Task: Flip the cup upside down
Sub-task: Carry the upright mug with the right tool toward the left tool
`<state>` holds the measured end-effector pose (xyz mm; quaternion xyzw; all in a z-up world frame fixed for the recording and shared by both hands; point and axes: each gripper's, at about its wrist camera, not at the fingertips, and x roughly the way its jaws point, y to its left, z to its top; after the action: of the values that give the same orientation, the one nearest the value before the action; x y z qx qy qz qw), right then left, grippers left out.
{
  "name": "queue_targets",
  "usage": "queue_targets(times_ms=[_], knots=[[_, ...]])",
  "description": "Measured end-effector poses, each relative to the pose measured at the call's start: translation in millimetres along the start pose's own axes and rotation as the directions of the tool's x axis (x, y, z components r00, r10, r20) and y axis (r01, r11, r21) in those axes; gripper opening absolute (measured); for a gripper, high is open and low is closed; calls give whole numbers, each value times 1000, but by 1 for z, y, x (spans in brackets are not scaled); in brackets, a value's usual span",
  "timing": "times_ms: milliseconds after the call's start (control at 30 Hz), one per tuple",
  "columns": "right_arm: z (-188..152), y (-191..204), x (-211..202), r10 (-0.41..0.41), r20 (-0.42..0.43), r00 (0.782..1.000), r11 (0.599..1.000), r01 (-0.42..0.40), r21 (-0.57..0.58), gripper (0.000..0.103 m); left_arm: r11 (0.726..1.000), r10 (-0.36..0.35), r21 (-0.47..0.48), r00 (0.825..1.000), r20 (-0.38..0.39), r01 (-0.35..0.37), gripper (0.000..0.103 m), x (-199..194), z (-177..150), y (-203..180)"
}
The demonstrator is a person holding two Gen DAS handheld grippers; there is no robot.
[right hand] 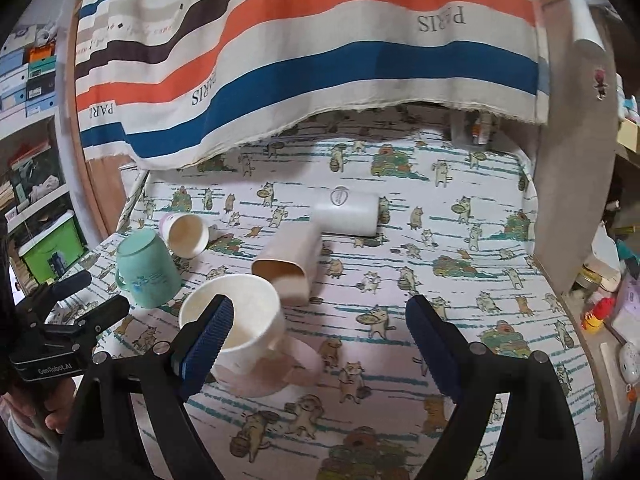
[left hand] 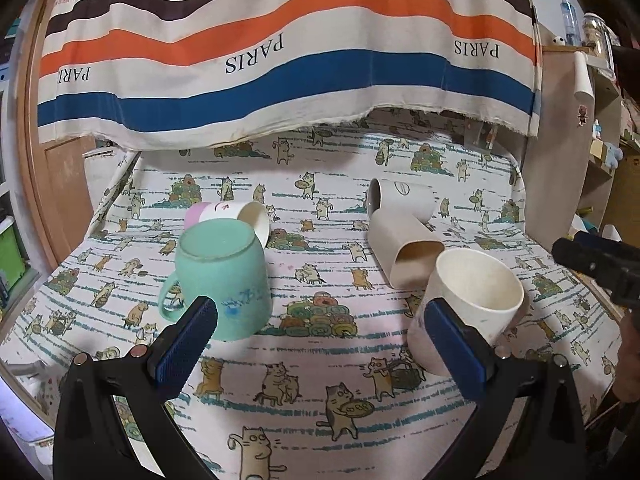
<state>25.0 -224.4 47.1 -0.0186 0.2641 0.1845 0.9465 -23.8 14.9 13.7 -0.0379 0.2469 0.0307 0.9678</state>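
Observation:
A white cup (left hand: 472, 304) stands upright, mouth up, on the cat-print cloth; it also shows in the right wrist view (right hand: 240, 328). A green mug (left hand: 224, 284) stands upside down to its left, also in the right wrist view (right hand: 146, 268). My left gripper (left hand: 320, 344) is open and empty, its fingers in front of the green mug and the white cup. My right gripper (right hand: 320, 344) is open and empty, its left finger (right hand: 208, 340) in front of the white cup.
A beige rectangular cup (left hand: 404, 252), a white cup (left hand: 400, 200) and a pink-banded paper cup (left hand: 236, 216) lie on their sides behind. A striped Paris cloth (left hand: 280, 60) hangs at the back. Wooden side panels flank the table. Shelves with clutter stand at the right (right hand: 608, 300).

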Motion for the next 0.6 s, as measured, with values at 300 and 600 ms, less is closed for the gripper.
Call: queue_targets(times_ms=[300,600], knots=[[-18,-23,2,-53,-18,998,998,53,18,89,1000,-20,20,1000,-13,20,103,1,-10,-21],[-29,-35,3,-80,-16,997,997,80,22,89,997,-56,42,998,-32,58,103,3,-22,-49]])
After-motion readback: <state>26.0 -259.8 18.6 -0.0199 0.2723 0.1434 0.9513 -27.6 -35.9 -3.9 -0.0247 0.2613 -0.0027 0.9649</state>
